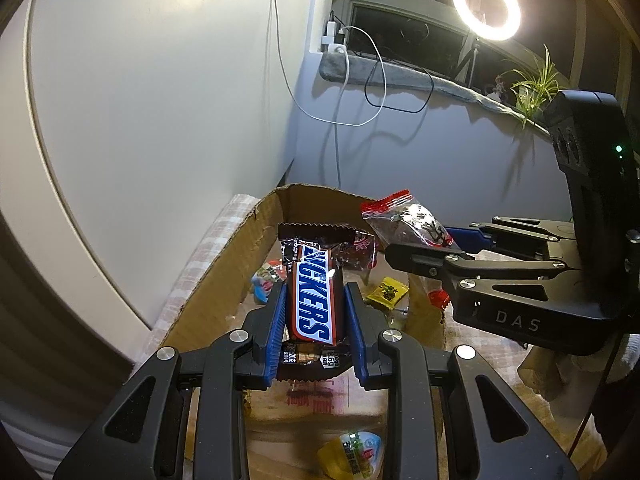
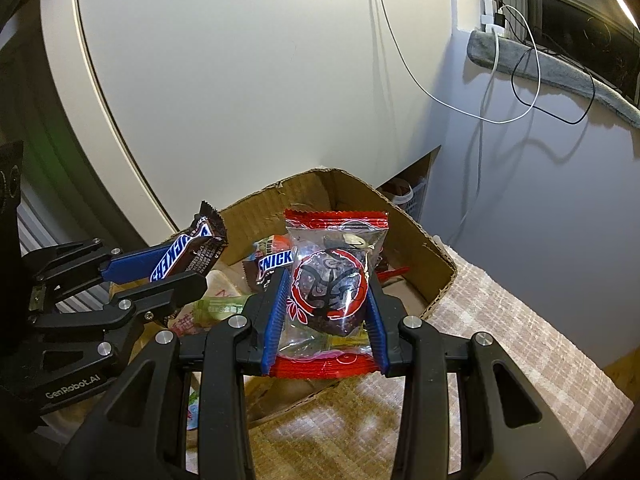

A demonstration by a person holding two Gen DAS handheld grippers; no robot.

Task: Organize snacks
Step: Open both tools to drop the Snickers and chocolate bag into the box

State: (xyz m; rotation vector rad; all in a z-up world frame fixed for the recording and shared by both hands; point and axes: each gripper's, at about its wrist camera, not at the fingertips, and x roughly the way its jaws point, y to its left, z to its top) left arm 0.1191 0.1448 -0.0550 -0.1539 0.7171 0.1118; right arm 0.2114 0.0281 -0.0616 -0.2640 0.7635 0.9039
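Observation:
My left gripper [image 1: 314,298] is shut on a brown Snickers bar [image 1: 314,296], held lengthwise between its blue pads above an open cardboard box [image 1: 224,280]. From the right wrist view the same bar [image 2: 188,254] shows at the left in that gripper [image 2: 176,264]. My right gripper [image 2: 326,292] is shut on a clear packet with red ends and a dark snack inside [image 2: 330,288], also over the box [image 2: 416,236]. In the left wrist view that packet [image 1: 404,220] hangs at the right in the right gripper [image 1: 424,248].
Inside the box lie several loose snacks: a second Snickers [image 2: 272,262], a green packet [image 2: 220,306], a yellow sweet [image 1: 387,290], a dark wrapper [image 1: 356,254]. A yellow packet [image 1: 354,454] lies near. The box rests on a checked cloth [image 2: 500,340]. A white wall stands behind.

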